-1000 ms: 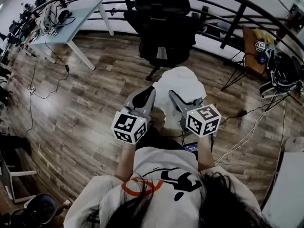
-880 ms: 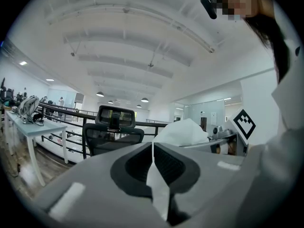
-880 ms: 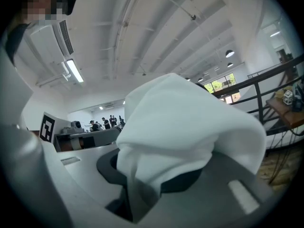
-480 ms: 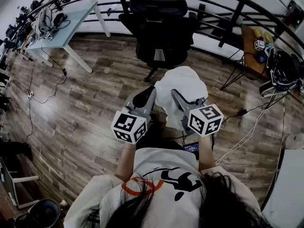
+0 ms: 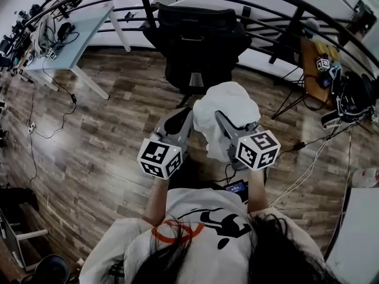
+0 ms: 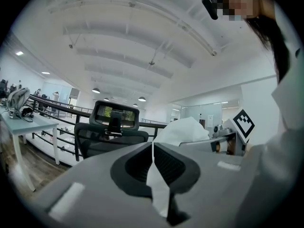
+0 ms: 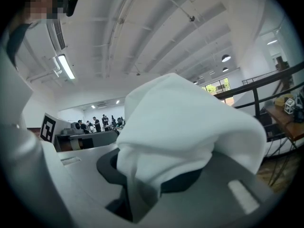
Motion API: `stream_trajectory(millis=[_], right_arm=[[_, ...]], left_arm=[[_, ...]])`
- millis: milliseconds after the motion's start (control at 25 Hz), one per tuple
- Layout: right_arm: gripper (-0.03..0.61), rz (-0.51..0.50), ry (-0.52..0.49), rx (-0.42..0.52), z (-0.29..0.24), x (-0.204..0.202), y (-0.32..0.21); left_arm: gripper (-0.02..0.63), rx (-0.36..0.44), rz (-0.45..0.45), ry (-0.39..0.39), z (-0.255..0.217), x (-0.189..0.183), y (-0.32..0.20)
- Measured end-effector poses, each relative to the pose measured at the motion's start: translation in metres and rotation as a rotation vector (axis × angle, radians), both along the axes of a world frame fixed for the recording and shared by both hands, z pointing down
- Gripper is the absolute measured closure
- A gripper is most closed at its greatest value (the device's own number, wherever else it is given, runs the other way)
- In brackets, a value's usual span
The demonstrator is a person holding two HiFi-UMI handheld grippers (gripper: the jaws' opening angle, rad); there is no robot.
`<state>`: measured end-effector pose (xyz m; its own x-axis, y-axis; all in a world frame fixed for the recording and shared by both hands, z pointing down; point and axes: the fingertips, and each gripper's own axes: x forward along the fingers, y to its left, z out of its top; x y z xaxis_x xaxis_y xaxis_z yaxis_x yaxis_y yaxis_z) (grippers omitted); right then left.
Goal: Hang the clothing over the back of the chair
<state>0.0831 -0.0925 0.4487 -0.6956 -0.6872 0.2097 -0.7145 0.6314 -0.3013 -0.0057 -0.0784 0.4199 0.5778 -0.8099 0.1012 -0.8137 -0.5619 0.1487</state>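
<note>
clothing (image 5: 227,112), a white garment, is held bunched in the air between the two grippers, in front of the person's chest and short of the chair (image 5: 198,43). no part of it is seen to touch the chair. in the left gripper view, the left gripper (image 5: 179,122) is seen with its jaws pressed together on a thin edge of the fabric (image 6: 157,186), which runs as a narrow strip down through the closed gap. the right gripper (image 5: 230,125) is clamped on a thicker fold. in the right gripper view the cloth (image 7: 187,127) billows up over the jaws and their tips are hidden by it. the grippers are held near each other, so the garment is gathered into a lump rather than spread.

the step in hand is judged to be the carry. the garment is lifted and gripped at two points, and the draping is not yet begun. the black chair's backrest and headrest (image 6: 114,115) are faced directly in the left gripper view, with wooden floor (image 5: 100,141) between person and chair.

the next move, it is judged, calls for the grippers to be drawn apart so that the cloth is opened out. the cloth would then be raised above the top of the backrest, carried over it and lowered, so that part hangs on each side before the jaws are released. care would be needed at the headrest, on which the fabric could be caught.
</note>
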Motion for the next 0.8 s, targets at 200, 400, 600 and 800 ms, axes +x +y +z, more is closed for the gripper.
stream_trajectory(millis=[200, 400, 600, 800], right_arm=[[0.426, 0.045, 0.007, 0.001, -0.005, -0.006, -0.041], [0.426, 0.109, -0.004, -0.007, -0.013, -0.008, -0.075], [0.426, 0.162, 0.01, -0.001, -0.017, -0.007, -0.1], [0.426, 0.217, 0.026, -0.001, -0.02, -0.009, -0.121]], left_arm=[[0.614, -0.003, 0.032, 0.003, -0.003, -0.015, -0.043], [0.614, -0.005, 0.084, 0.009, -0.007, -0.03, -0.084], [0.614, -0.001, 0.153, 0.018, -0.008, -0.028, -0.118], [0.614, 0.004, 0.234, 0.025, -0.011, -0.025, -0.145]])
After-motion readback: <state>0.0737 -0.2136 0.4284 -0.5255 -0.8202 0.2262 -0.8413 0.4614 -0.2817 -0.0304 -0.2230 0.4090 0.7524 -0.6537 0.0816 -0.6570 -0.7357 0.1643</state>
